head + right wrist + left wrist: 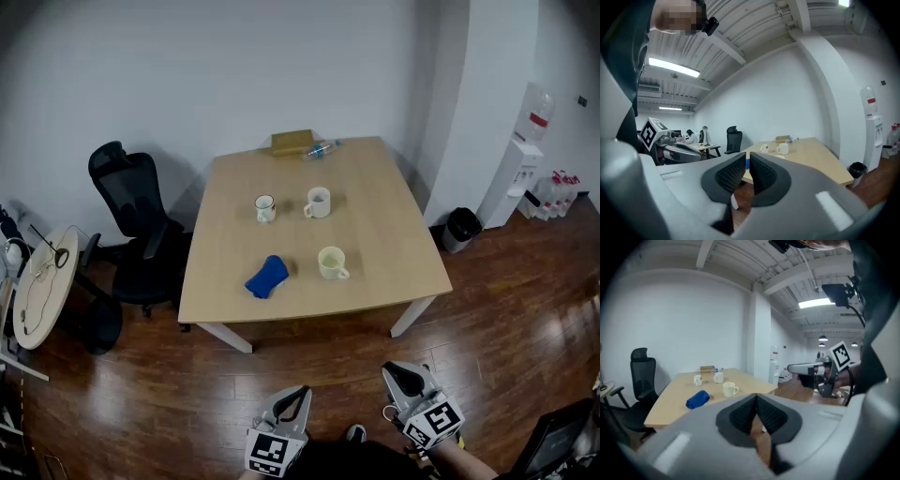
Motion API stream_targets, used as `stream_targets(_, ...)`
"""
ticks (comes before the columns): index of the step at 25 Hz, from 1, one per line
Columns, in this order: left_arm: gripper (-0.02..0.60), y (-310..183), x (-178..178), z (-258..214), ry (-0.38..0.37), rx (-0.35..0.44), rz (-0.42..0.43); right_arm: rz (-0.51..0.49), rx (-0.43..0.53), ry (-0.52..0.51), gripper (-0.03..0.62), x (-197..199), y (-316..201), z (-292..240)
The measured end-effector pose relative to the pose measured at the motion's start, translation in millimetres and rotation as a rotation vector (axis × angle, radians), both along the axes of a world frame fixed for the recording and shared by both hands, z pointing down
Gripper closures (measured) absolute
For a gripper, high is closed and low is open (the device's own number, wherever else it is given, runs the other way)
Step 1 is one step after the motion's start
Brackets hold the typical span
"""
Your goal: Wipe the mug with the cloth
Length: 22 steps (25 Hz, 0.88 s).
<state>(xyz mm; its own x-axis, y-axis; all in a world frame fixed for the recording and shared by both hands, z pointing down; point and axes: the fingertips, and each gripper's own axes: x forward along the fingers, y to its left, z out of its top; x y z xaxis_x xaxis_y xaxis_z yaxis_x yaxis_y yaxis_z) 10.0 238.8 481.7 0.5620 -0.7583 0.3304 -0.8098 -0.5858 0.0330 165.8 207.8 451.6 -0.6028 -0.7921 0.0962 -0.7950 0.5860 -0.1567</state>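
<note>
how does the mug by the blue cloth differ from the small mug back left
The cream mug is pale yellowish and wider; the back-left mug is white with dark marking and looks smaller. The cream mug stands just right of the blue cloth; the back-left mug stands beside a white mug. Both stand upright on the table.

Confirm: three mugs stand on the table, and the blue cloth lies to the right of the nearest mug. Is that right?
No. In the head view the blue cloth lies to the left of the nearest mug, not its right. The rest holds: with the far left mug and far right mug, three mugs stand on the table.
</note>
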Motion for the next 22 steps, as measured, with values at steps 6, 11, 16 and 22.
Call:
stream_targets(6,0.578,-26,5,-3,-0.013,-0.001,-0.033,-0.007,-0.054,0.037,0.562,16,-29,24)
stream_targets(11,0.578,-67,-19,18,0.006,-0.018,-0.042,0.007,-0.117,0.113,0.562,11,-74,61)
stream_targets(16,0.578,-136,-54,30,0.030,-0.021,-0.006,0.055,-0.196,0.183,0.542,-2,-144,92)
stream_targets(22,0.578,-210,-92,34,0.062,-0.085,0.064,0.138,-0.284,0.247,0.512,-14,-235,119)
